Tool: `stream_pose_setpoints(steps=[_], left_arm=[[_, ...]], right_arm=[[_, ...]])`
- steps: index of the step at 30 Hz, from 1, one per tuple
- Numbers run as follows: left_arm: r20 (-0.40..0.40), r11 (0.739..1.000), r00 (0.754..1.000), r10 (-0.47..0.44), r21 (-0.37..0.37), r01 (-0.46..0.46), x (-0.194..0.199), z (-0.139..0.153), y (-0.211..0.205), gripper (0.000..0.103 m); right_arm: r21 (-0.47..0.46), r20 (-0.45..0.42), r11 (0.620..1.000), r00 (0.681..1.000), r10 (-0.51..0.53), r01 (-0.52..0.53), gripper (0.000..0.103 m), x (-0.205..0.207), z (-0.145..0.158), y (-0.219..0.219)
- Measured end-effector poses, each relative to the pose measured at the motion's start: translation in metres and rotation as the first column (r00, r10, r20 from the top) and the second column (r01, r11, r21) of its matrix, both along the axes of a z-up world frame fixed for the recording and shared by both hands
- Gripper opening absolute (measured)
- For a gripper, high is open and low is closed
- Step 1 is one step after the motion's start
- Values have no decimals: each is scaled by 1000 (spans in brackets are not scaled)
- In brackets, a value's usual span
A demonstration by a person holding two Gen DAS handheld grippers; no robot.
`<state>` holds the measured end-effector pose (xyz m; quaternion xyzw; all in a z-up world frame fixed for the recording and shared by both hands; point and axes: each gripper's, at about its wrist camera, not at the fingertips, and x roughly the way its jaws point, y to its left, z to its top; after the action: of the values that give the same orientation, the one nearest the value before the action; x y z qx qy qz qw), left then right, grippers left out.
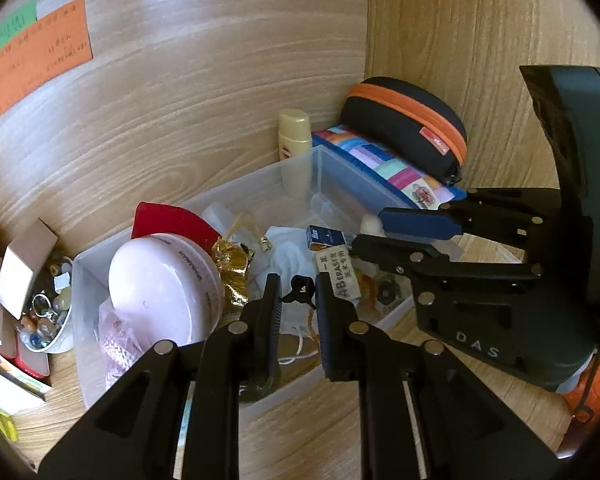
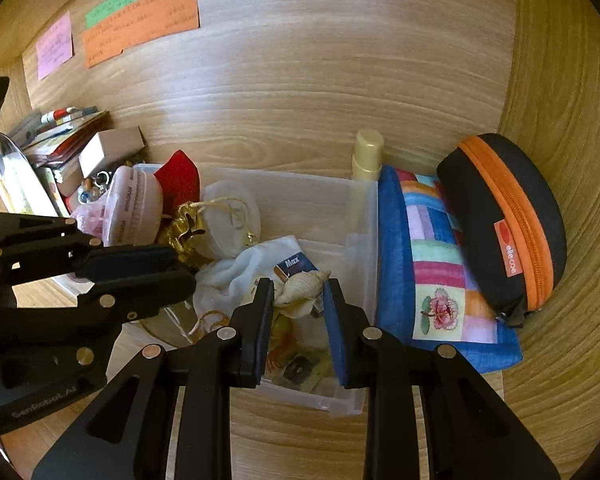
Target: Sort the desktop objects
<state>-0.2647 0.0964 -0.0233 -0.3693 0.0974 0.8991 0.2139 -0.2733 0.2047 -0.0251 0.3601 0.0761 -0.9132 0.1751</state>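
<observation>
Both grippers hang over the clear bin [image 2: 356,216] on the counter [image 1: 300,432], prob. because that's where the loose bits are piled. Left gripper [image 1: 298,300]: jaws parted, a small black clip [image 1: 299,290] sits btwn them, not clamped as far as I can tell. Right gripper [image 2: 298,300]: jaws released, straddling a seashell [image 2: 302,286] that lies on white cloth [image 2: 236,272] in the bin. Eraser [image 1: 342,276] just beside the left jaws. Glasses case [image 2: 504,220] rests on the patchwork pouch [image 2: 432,264], outside the bin.
</observation>
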Motion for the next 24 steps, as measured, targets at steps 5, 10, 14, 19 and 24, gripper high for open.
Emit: stream_pose_setpoints(steps=[5, 10, 14, 19, 24], left_arm=[[-5, 1000, 1000, 6, -11, -7, 3, 3, -2, 16], [-30, 1000, 999, 18, -10, -18, 15, 15, -8, 17], [-67, 999, 997, 45, 0, -45, 32, 30, -17, 28], [-99, 996, 992, 84, 23, -82, 52, 46, -29, 39], [-161, 992, 979, 128, 36, -123, 83, 61, -41, 55]], right_arm=[[17, 1, 1000, 1000, 1, -1, 26, 0, 1, -2], [3, -8, 1000, 1000, -6, 6, 35, 6, 11, 1], [-19, -37, 1000, 999, -19, 19, 45, 18, 26, 3], [-50, -82, 998, 996, -33, 29, 65, 41, 47, 4], [-63, -131, 997, 990, -53, 45, 77, 68, 64, 0]])
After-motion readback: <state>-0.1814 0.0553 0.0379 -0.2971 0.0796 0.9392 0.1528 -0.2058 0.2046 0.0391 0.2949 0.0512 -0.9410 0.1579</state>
